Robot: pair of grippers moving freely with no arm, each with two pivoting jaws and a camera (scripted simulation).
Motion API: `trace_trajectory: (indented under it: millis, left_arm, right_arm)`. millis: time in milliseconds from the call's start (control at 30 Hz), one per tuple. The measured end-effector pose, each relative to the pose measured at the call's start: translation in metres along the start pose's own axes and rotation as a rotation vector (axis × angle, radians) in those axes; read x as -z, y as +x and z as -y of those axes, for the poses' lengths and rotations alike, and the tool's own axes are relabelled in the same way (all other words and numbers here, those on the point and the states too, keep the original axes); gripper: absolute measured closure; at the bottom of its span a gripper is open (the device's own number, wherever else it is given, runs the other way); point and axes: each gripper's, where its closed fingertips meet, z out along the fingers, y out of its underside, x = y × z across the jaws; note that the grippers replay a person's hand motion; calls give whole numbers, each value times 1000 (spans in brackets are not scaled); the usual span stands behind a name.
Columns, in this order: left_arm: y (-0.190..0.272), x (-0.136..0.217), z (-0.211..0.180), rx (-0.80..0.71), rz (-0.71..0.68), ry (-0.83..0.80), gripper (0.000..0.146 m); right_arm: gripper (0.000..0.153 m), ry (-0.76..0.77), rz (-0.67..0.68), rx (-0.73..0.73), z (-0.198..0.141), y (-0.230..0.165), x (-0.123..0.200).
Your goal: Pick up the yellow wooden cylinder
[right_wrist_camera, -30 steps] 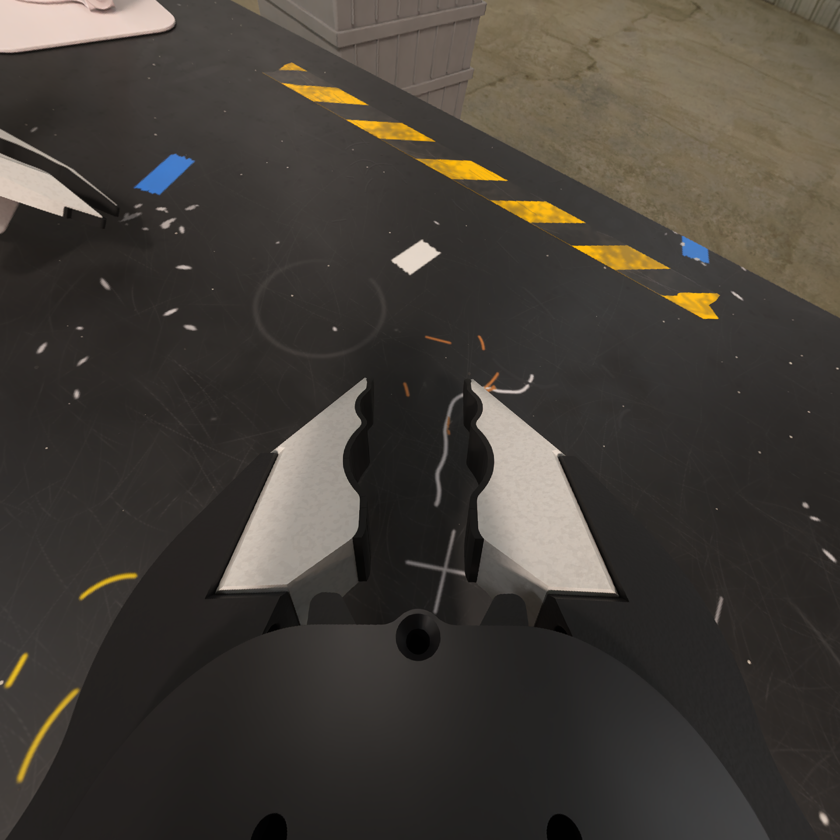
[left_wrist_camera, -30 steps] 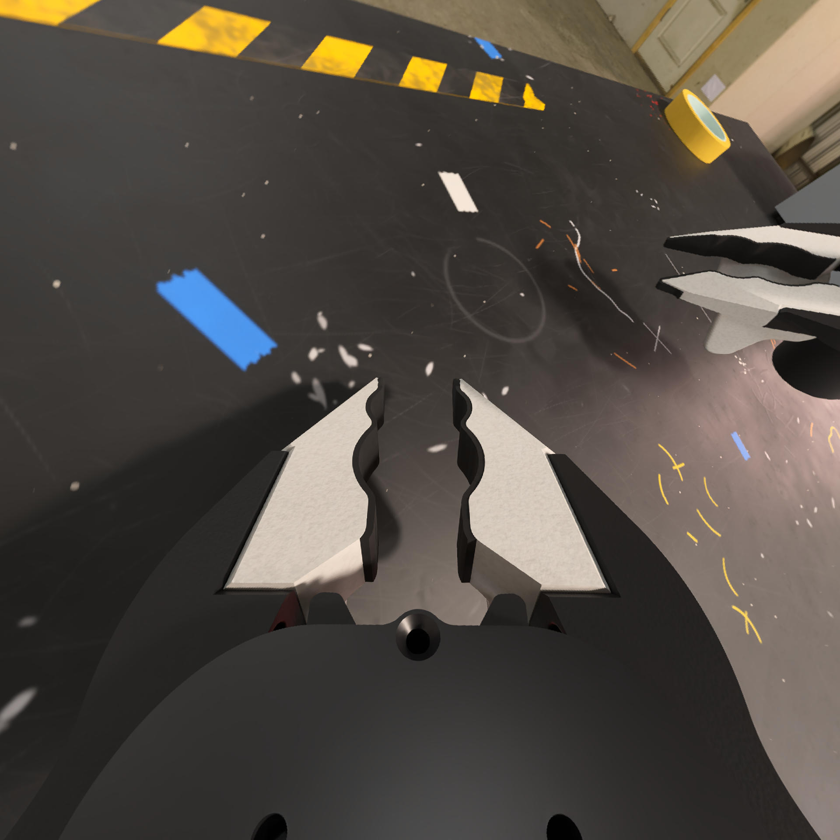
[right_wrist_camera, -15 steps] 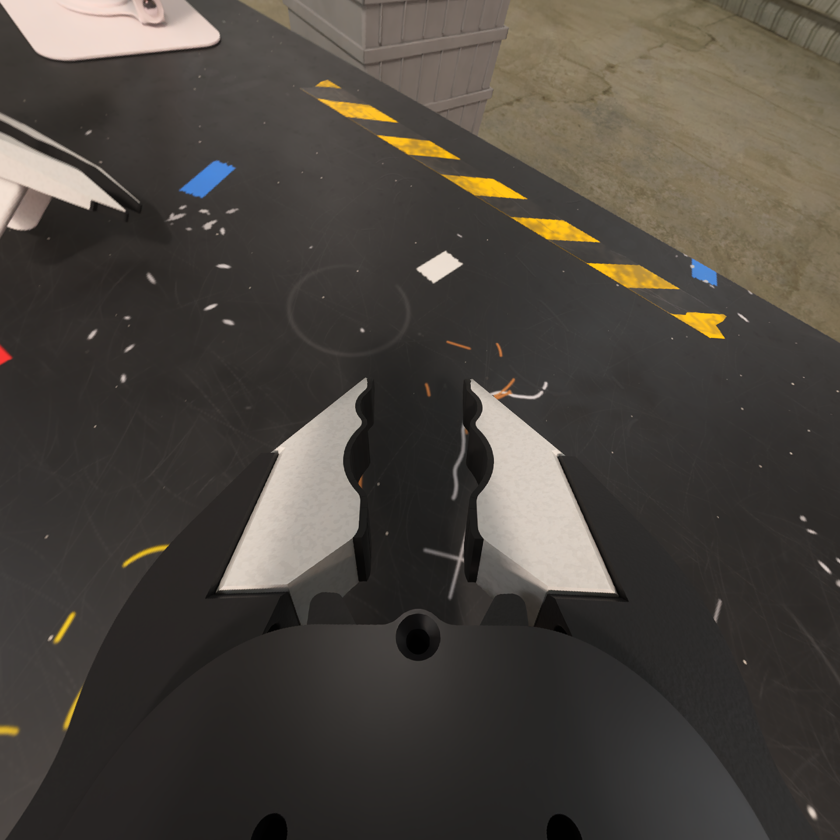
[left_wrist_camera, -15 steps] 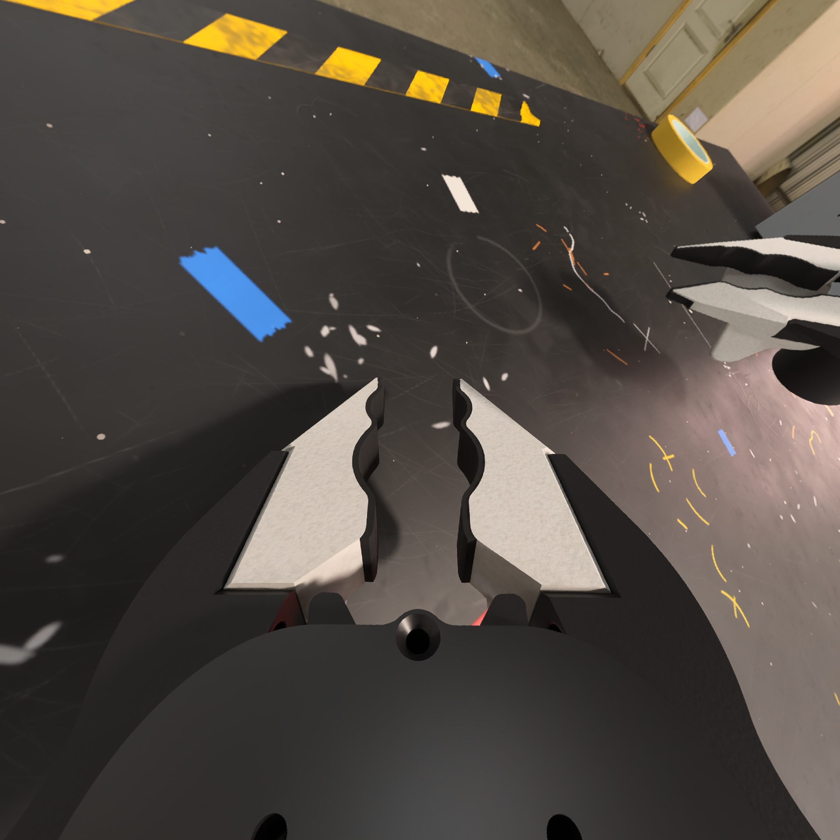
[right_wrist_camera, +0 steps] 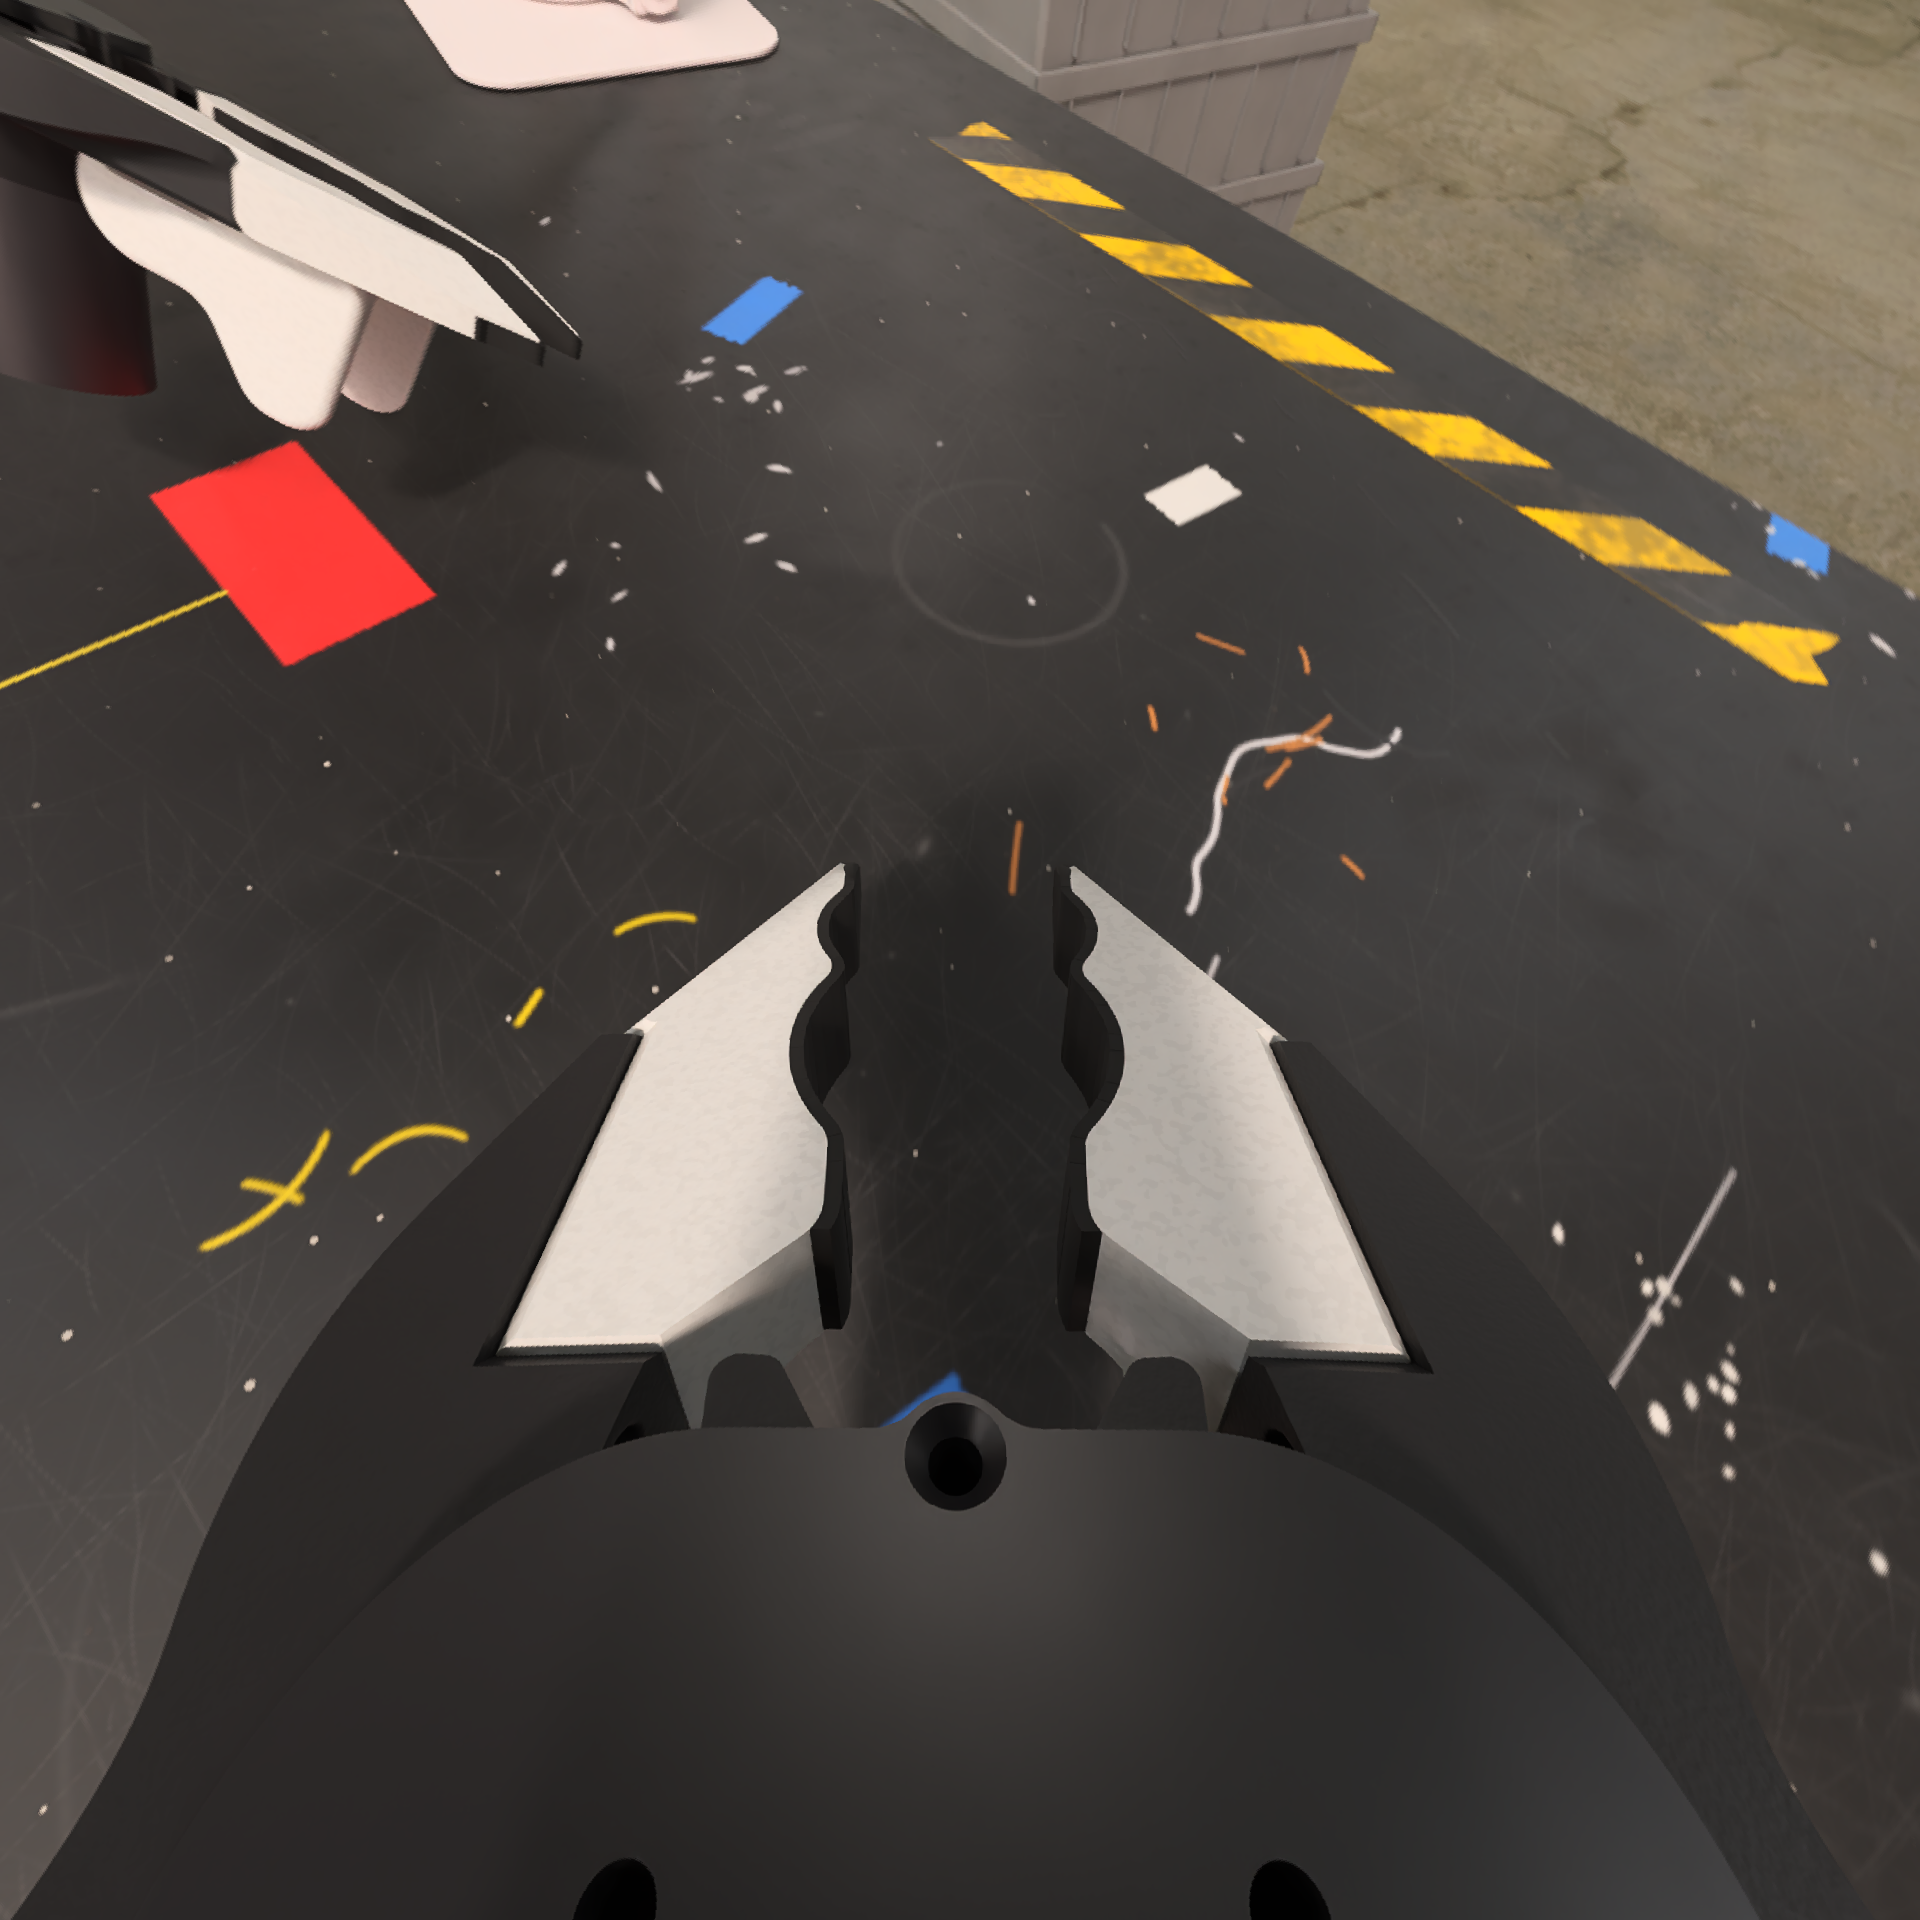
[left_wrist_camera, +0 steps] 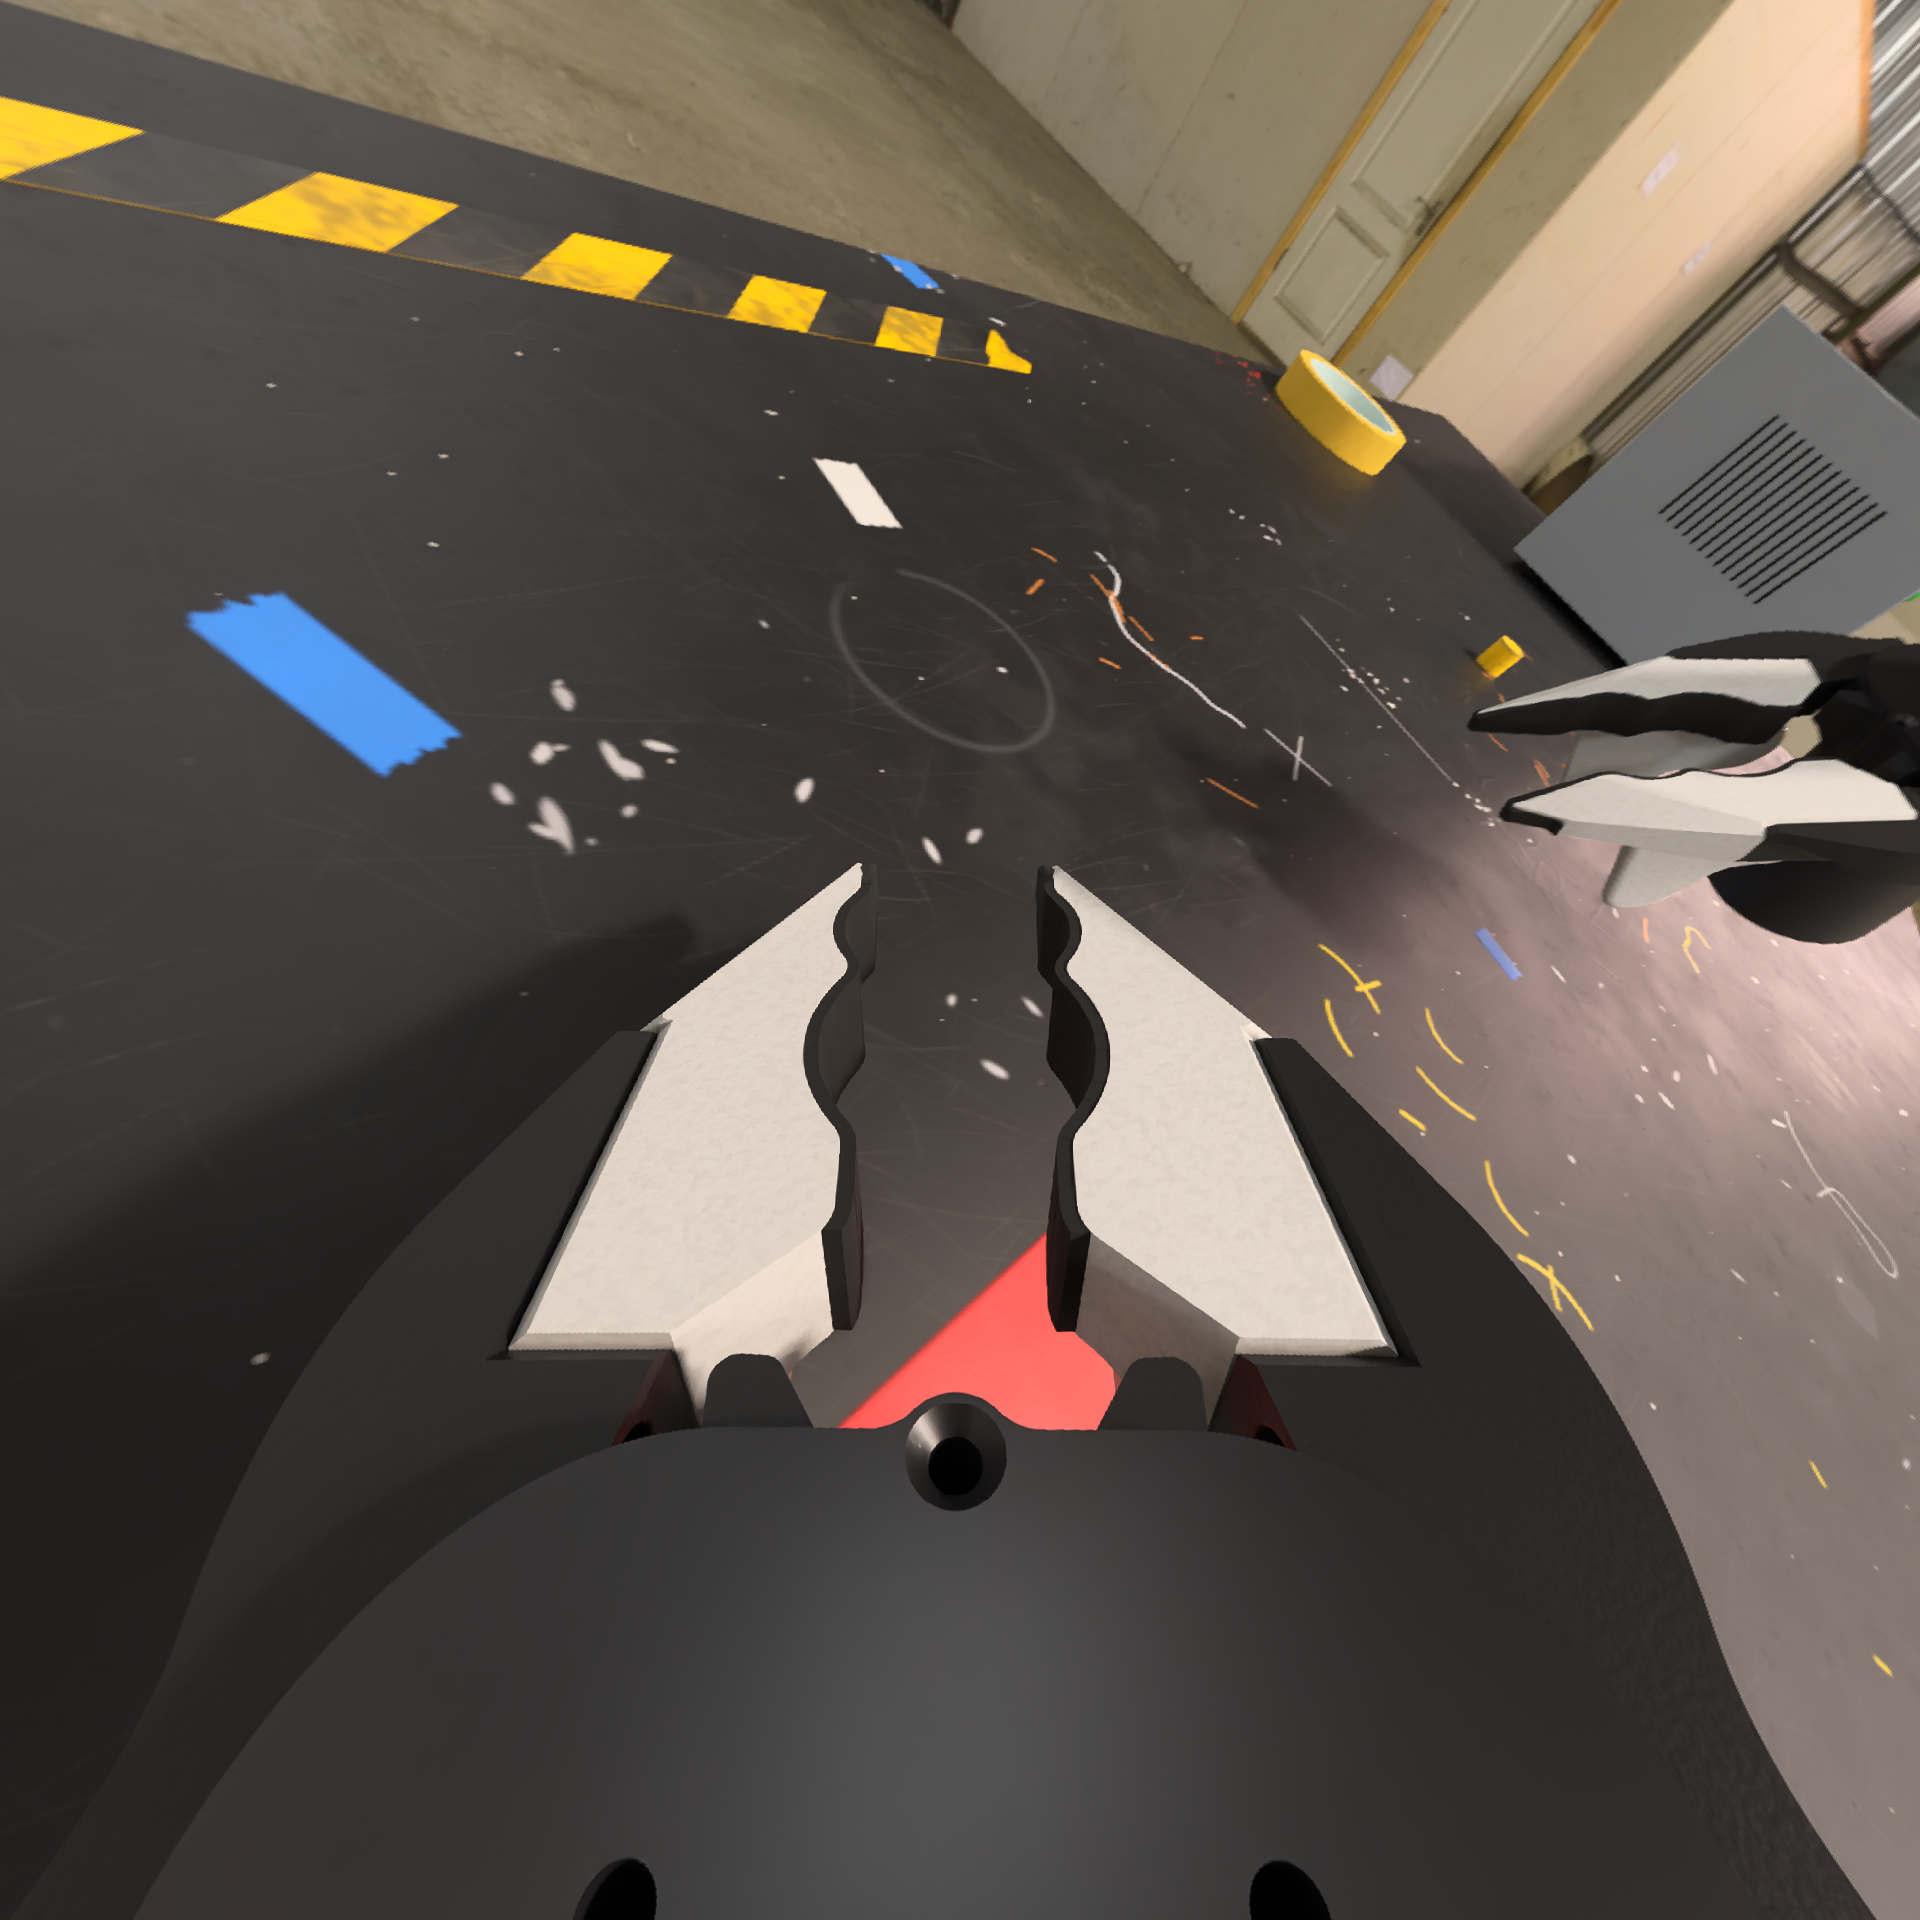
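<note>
2 grippers [left_wrist_camera: 954, 873] [right_wrist_camera: 956, 873] – 1 cyl. [left_wrist_camera: 1499, 656], 1 tape roll [left_wrist_camera: 1340, 412]

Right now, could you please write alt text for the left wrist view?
The open left tool hovers over a scuffed black table; a small yellow wooden cylinder sits far right, just beyond the open right tool.

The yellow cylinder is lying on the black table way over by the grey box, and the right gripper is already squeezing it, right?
Not quite. In the left wrist view the yellow cylinder does lie on the black table near the grey box, but the right gripper is open and holds nothing; the cylinder sits apart, just beyond its fingertips.
</note>
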Motion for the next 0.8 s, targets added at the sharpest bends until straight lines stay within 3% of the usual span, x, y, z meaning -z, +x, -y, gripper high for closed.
trace_trajectory:
  millis: [233,433,800]
  left_arm:
    - [9,-7,-3,-5,15,-1,115]
    - [1,-3,2,85,11,41,115]
    - [2,-11,-4,56,26,-15,116]
  right_arm:
    - [116,32,-55,-83,-20,11,11]
    - [116,98,-87,-129,-28,14,11]
    - [117,123,-92,-145,-27,16,13]
